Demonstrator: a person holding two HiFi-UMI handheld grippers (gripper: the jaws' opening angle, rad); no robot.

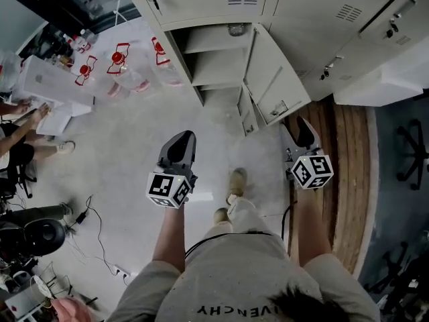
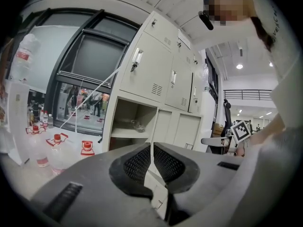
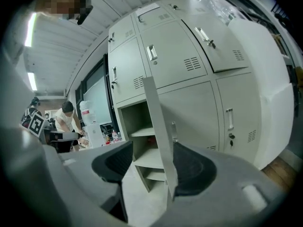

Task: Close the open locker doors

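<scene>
A bank of pale grey lockers fills the top of the head view. One compartment (image 1: 214, 59) stands open, and its door (image 1: 276, 79) is swung out toward me. A smaller lower door (image 1: 247, 117) also hangs open. My right gripper (image 1: 301, 133) is just short of the big door's near corner, jaws open and empty. In the right gripper view that door (image 3: 158, 126) is edge-on, some way beyond the open gripper (image 3: 151, 162). My left gripper (image 1: 179, 146) hangs over the floor in front of the compartment, shut and empty. In the left gripper view the compartment (image 2: 132, 124) lies ahead of it (image 2: 152, 151).
Several water bottles (image 1: 120, 66) stand on the floor left of the lockers. A person sits at the far left (image 1: 20, 146). Cables (image 1: 87, 220) trail at lower left. A wooden strip (image 1: 348, 166), a white box (image 1: 382, 86) and an office chair (image 1: 412, 153) are at the right.
</scene>
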